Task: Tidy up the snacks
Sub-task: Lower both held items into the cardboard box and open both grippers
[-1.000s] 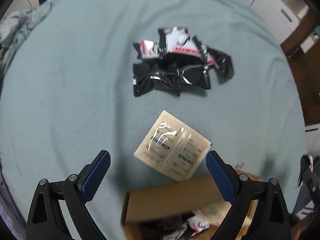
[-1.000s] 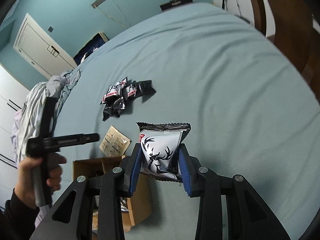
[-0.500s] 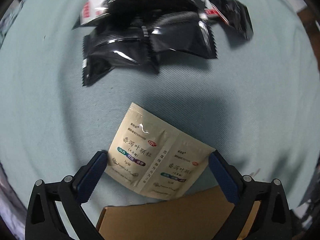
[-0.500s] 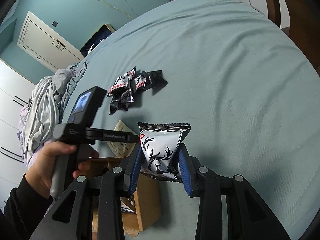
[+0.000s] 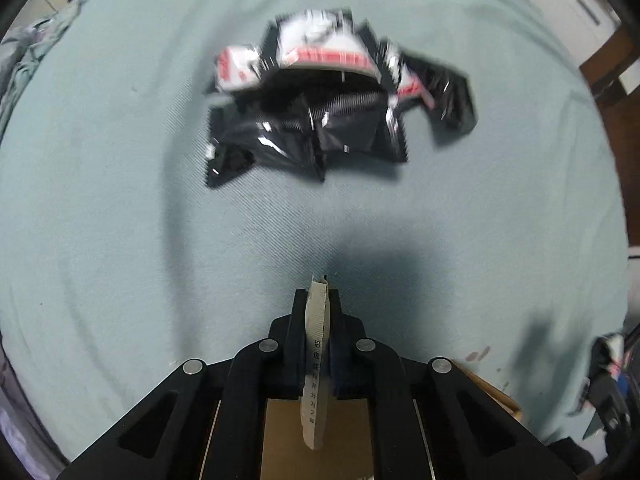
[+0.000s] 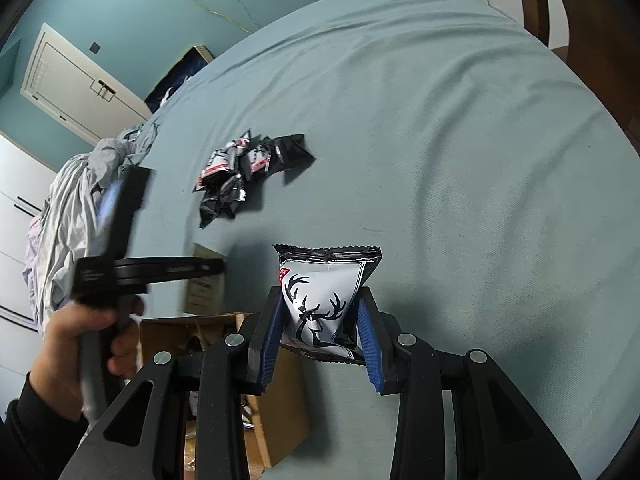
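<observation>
Two grippers, both loaded: your left gripper pinches the beige sachet edge-on above the cardboard box. Only the right wrist view shows the sachet's flat face and your left hand. Your right gripper clamps the silver deer-print packet above the box. The pile of black snack packets lies on the bedsheet, well apart from the box, blurred in the left view, sharp in the right

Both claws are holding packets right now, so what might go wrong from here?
The left gripper pinches the thin beige sachet edge-on, so it might slip or bend before reaching the cardboard box. The right gripper squeezes the puffy deer-print bag near its bottom; it could pop out or crush.
</observation>
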The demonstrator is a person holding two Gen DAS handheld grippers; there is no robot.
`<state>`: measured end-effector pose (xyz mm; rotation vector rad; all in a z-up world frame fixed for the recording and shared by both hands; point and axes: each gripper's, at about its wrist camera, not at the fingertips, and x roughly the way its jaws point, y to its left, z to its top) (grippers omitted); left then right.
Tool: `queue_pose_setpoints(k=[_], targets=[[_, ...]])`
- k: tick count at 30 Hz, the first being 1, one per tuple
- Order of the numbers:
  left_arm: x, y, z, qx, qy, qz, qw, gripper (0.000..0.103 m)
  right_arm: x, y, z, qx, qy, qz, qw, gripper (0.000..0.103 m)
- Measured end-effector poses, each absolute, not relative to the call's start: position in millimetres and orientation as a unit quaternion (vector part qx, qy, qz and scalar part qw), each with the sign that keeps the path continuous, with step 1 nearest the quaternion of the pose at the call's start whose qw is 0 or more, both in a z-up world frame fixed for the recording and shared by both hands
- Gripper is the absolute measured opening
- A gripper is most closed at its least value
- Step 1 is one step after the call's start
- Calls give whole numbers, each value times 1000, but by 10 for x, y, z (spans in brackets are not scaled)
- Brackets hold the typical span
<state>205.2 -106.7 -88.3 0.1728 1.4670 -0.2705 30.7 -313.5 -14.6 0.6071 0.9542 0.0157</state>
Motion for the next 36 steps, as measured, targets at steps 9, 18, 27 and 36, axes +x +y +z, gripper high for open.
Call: queue_pose_setpoints(k=[9, 18, 27, 36], targets=[[1501, -505, 214, 14, 561, -143, 815, 7, 287, -3097, -133, 282, 446, 7, 849, 34], [799, -159, 455, 31, 509, -179, 842, 7, 171, -3042, -90, 292, 421, 39, 858, 34], [336, -198, 75, 89, 478, -222, 845, 8, -67, -2791, 119, 244, 393, 55, 885, 34], [296, -158, 64, 120, 420, -196, 878, 82, -325, -2527, 171, 207, 365, 98, 902, 34]])
